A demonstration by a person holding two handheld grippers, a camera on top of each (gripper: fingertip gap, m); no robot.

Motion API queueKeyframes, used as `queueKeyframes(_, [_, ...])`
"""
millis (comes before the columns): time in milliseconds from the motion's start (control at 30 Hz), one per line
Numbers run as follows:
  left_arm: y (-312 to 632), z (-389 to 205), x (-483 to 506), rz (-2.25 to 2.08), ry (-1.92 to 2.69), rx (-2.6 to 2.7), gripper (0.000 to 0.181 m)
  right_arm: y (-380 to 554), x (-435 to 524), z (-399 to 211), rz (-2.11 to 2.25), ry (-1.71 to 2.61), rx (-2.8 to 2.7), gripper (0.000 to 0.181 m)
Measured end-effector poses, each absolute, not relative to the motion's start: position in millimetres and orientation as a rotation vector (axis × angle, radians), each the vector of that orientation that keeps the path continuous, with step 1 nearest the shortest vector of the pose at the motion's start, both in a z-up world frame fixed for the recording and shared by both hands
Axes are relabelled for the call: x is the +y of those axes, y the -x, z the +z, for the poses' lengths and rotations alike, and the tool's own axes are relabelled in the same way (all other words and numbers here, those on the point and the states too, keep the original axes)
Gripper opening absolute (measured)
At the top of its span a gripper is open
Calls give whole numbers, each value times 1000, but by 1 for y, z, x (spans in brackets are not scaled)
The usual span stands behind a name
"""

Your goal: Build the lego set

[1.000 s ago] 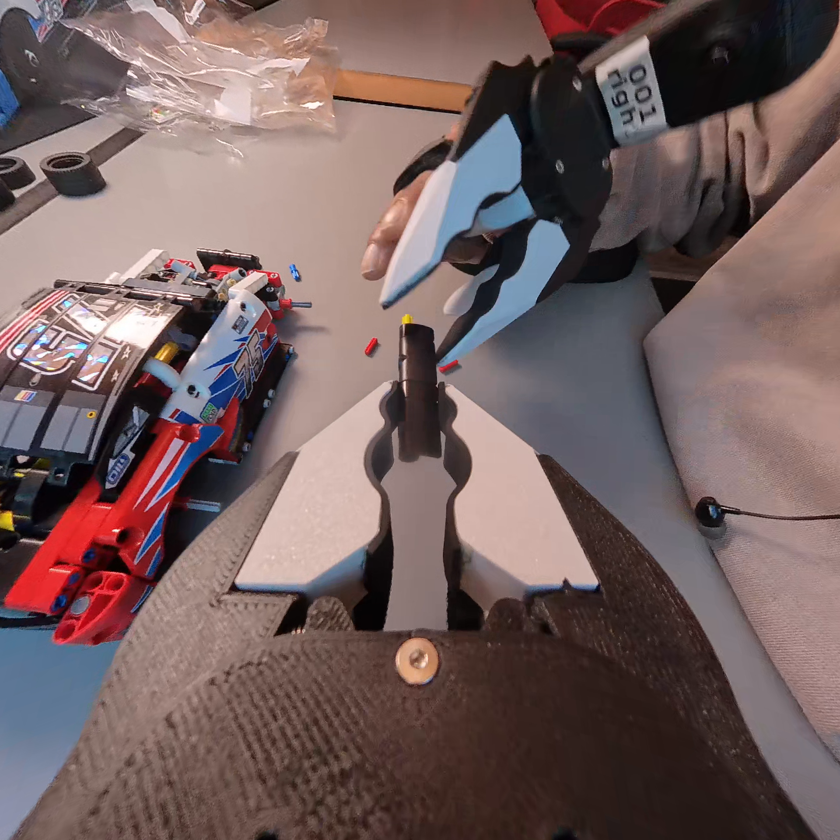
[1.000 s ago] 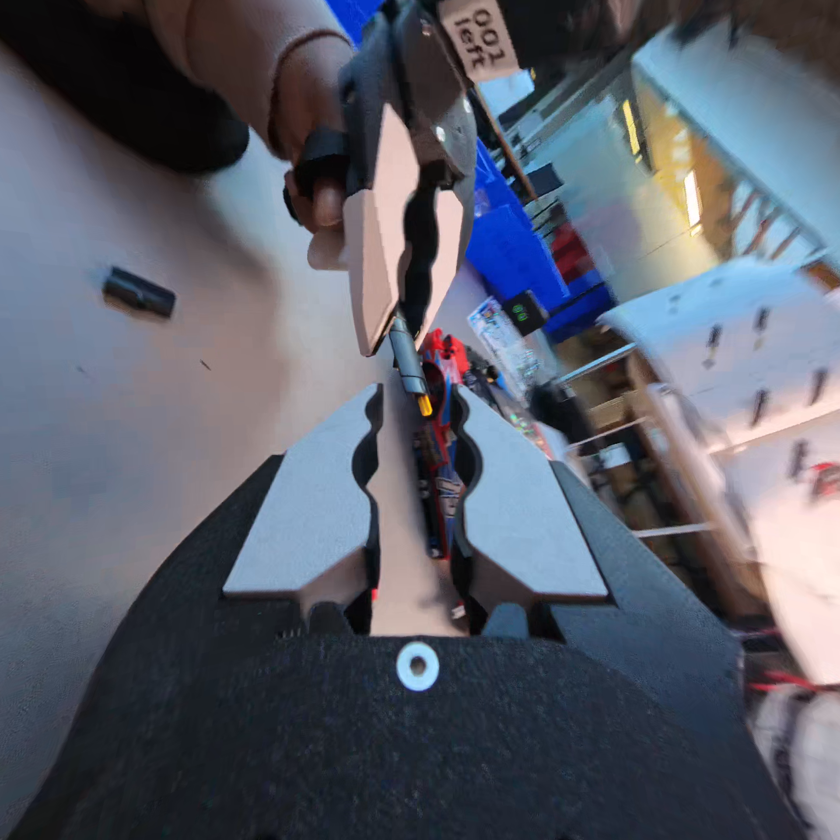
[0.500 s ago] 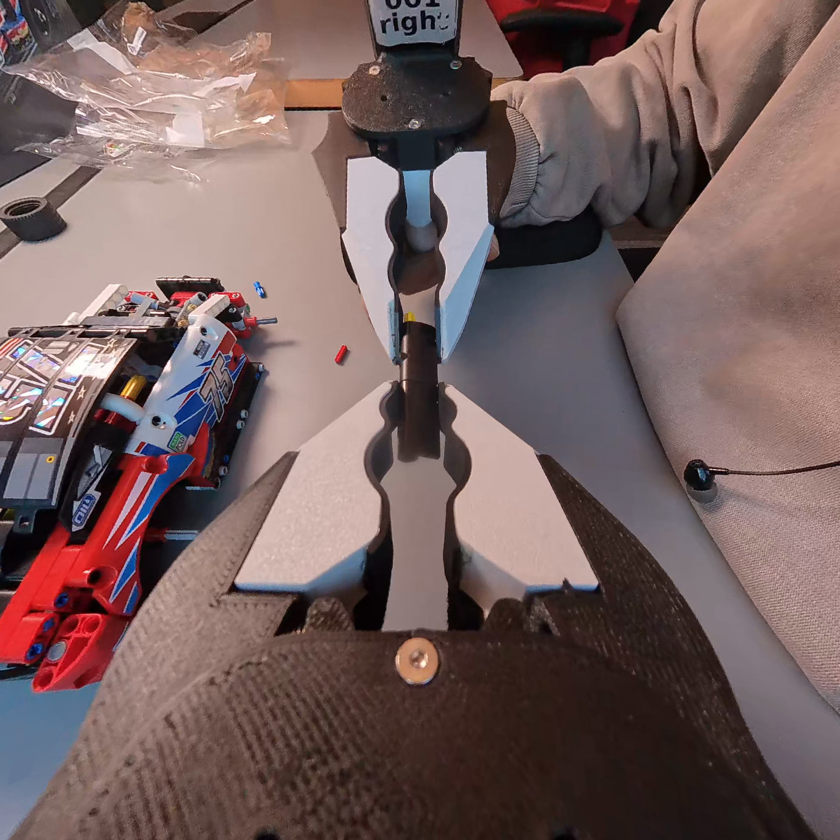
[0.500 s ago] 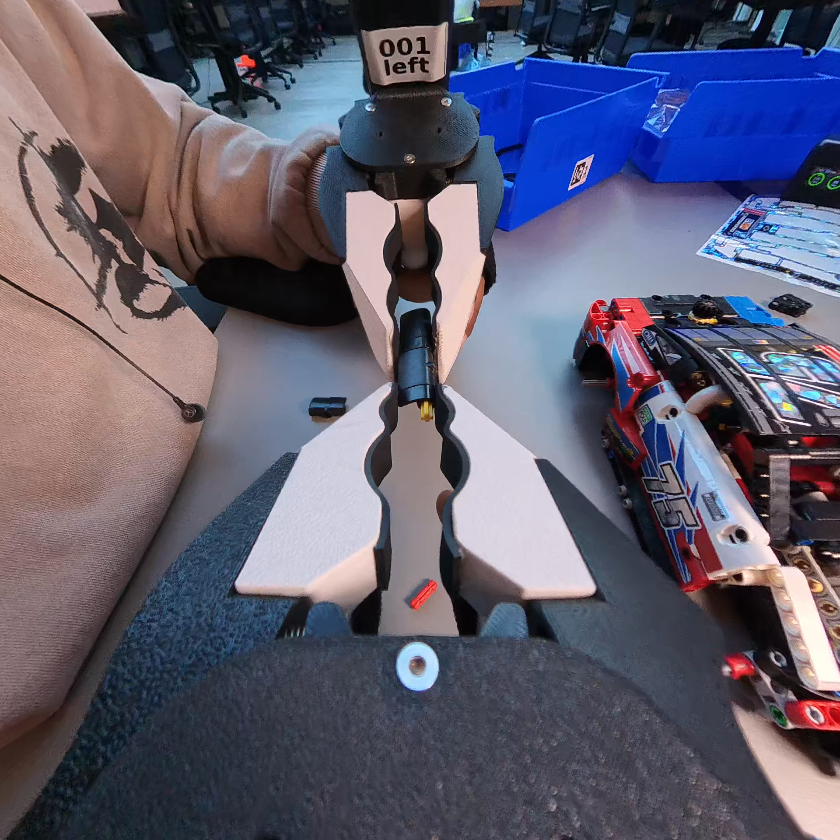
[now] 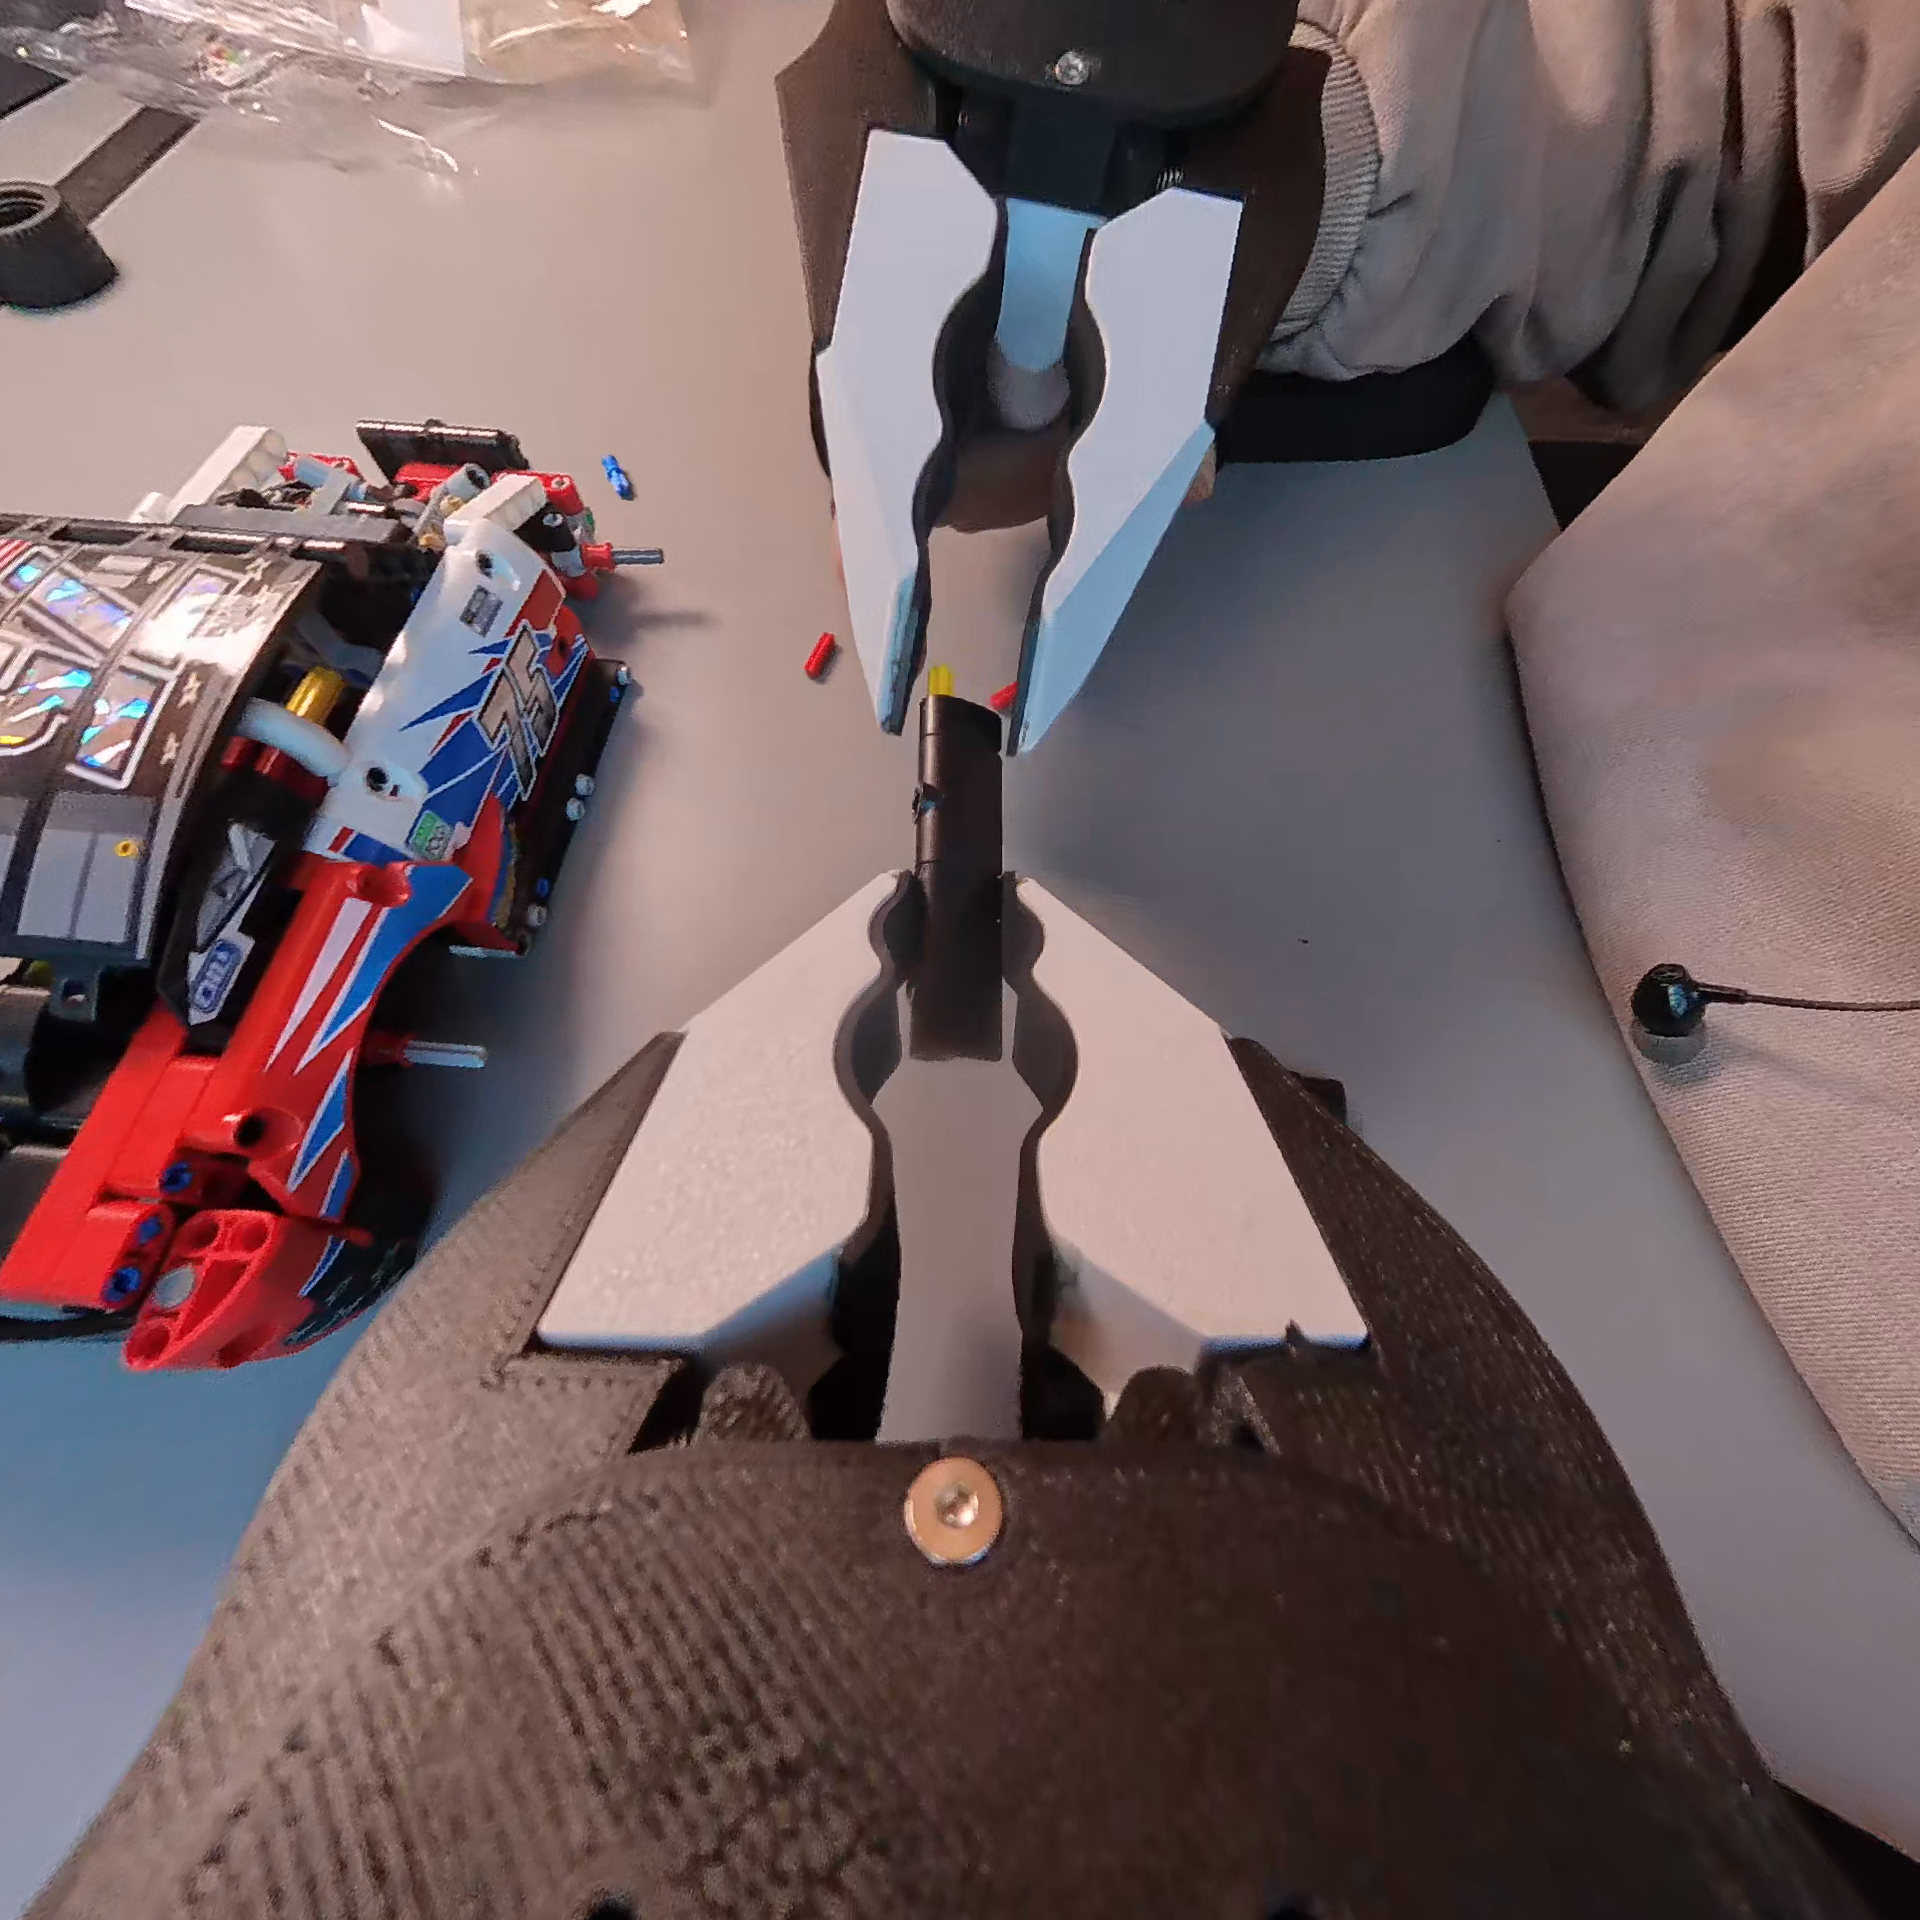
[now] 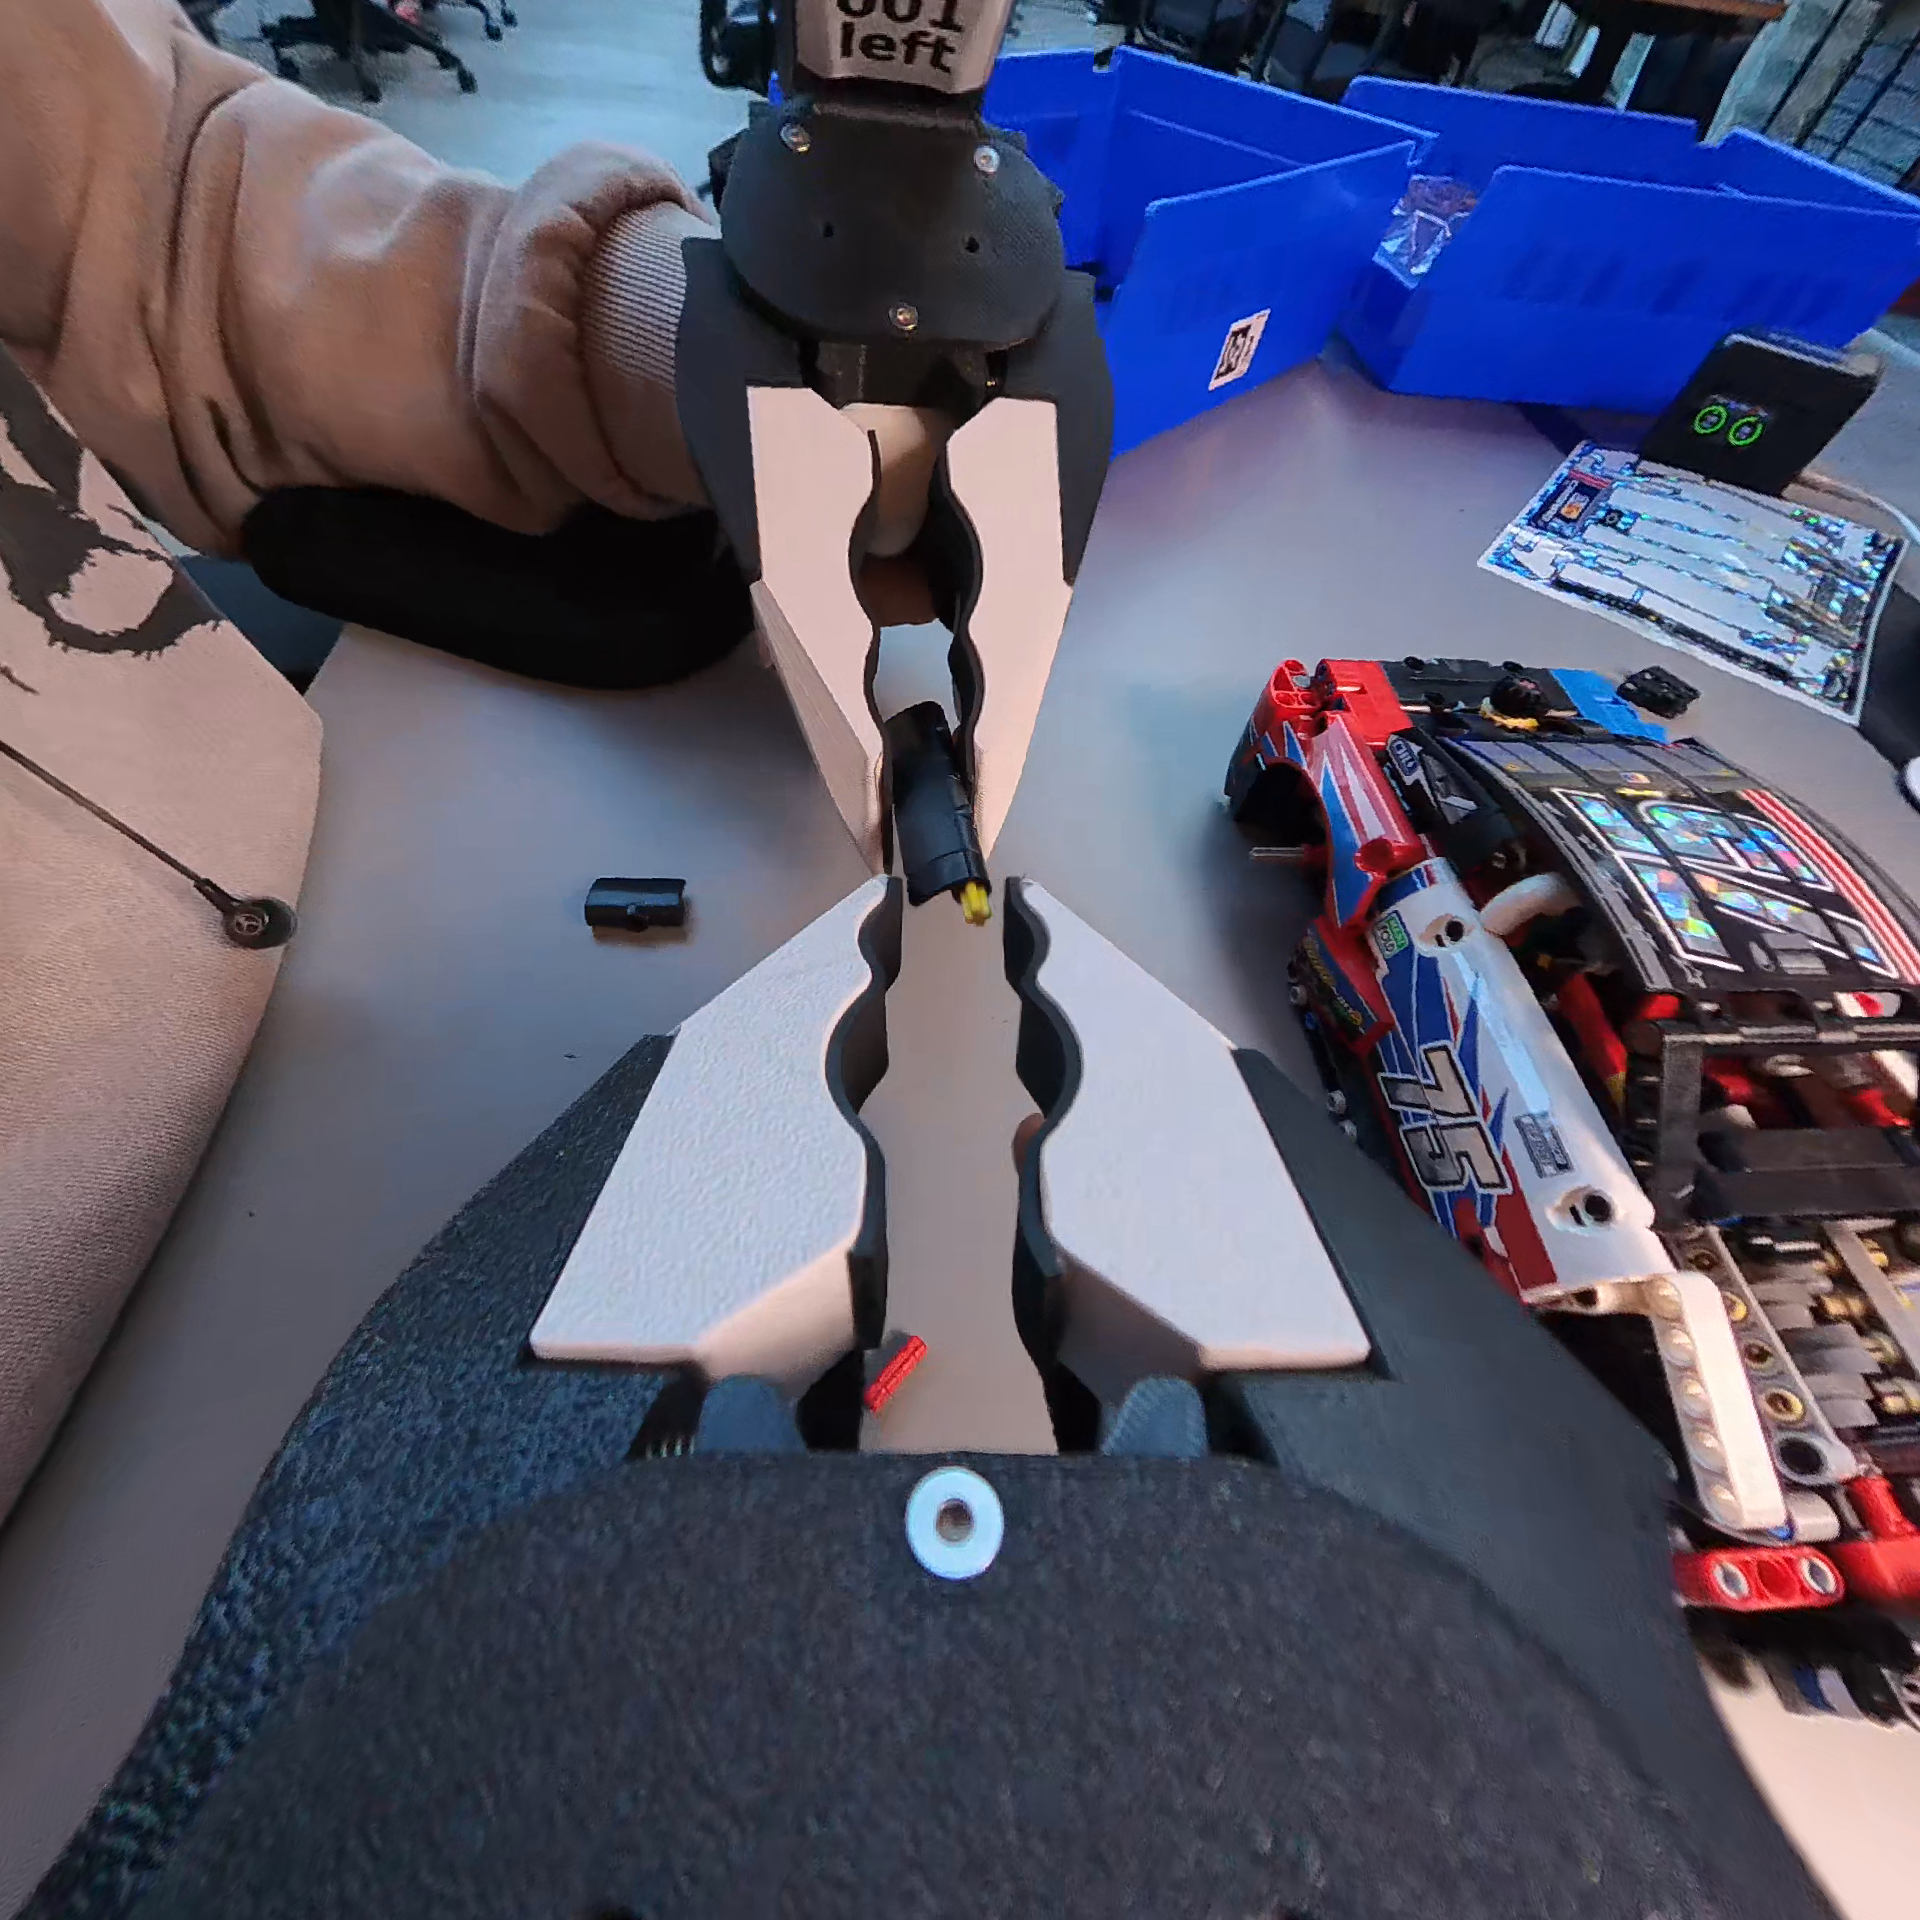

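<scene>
My left gripper (image 5: 956,888) is shut on a short black cylindrical piece (image 5: 958,800) with a yellow tip (image 5: 940,681), held above the table. It also shows in the right wrist view (image 6: 935,800). My right gripper (image 6: 948,888) faces it head-on and is open, one fingertip (image 5: 891,686) on each side of the yellow tip (image 6: 974,902). The partly built red, white and blue lego car (image 5: 312,883) lies on the grey table to the side of both grippers (image 6: 1507,1039).
Small red pins (image 5: 819,657) and a blue pin (image 5: 616,476) lie near the car. A loose black piece (image 6: 634,904) and a red pin (image 6: 894,1371) lie on the table. Plastic bags (image 5: 416,62), a tyre (image 5: 42,249), blue bins (image 6: 1558,260) and a sticker sheet (image 6: 1704,571) are farther off. Less than 4 cm separates the two grippers' tips. The red pin (image 6: 894,1371) is about equally far from each gripper, around 10 centimeters.
My right gripper swung from a tilted side pose to face the left gripper head-on, its fingers now either side of the yellow tip. The left gripper kept hold of the black piece.
</scene>
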State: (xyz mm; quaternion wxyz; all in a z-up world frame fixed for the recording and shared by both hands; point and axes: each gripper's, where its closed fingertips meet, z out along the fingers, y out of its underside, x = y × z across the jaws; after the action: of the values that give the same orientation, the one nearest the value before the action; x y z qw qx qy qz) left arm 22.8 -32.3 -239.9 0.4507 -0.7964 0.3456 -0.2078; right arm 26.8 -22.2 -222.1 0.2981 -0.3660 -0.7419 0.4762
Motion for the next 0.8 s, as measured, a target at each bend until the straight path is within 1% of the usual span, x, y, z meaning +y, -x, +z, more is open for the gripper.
queueKeyframes(100, [-12, -245, -34, -501, 2004, 826, 14, -30, -14, -220, 1296, 1021, -1946, 22])
queueKeyframes(200, [-4, -259, -37, -490, 2061, 822, 14, -37, -16, -221, 1311, 1024, -1982, 19])
queueKeyframes(400, [-5, -272, -37, -469, 2119, 856, 14, -55, -61, -250, 1216, 891, -2389, 18])
queueKeyframes(433, [-5, -272, -37, -469, 2119, 857, 14, -56, -68, -254, 1184, 863, -2451, 19])
queueKeyframes(700, [5, -268, -30, -413, 2102, 791, 14, -36, -107, -273, 918, 536, -2797, 52])
queueKeyframes(800, [13, -266, -25, -381, 2097, 746, 14, -33, -115, -283, 829, 439, -2897, 54])
